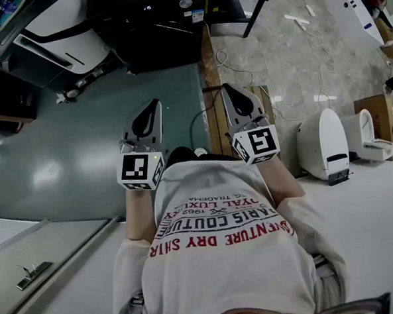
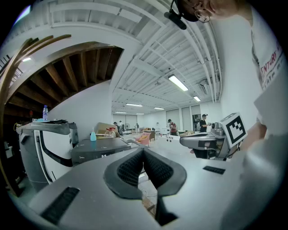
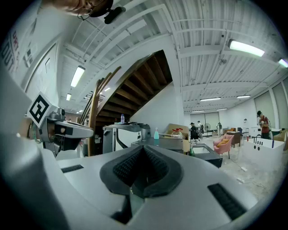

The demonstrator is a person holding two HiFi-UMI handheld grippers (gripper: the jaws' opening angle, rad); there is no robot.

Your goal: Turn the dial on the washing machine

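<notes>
A dark washing machine (image 1: 159, 29) stands on the floor far ahead of me, with a round dial (image 1: 186, 2) on its top edge. In the left gripper view the washing machine (image 2: 100, 150) shows as a dark grey box with a blue bottle (image 2: 93, 135) on top. My left gripper (image 1: 156, 102) and right gripper (image 1: 227, 87) are held side by side before the person's chest, well short of the machine. Both are shut, with nothing between the pads. The left gripper (image 2: 144, 152) and the right gripper (image 3: 143, 148) each show their tips touching.
A white-and-black appliance (image 1: 56, 29) stands left of the washing machine. A wooden strip (image 1: 210, 86) runs along the floor between the grippers. White toilets (image 1: 323, 142) and a cardboard box (image 1: 373, 112) stand at the right. Cables lie on the stone floor (image 1: 290, 61). People stand far off.
</notes>
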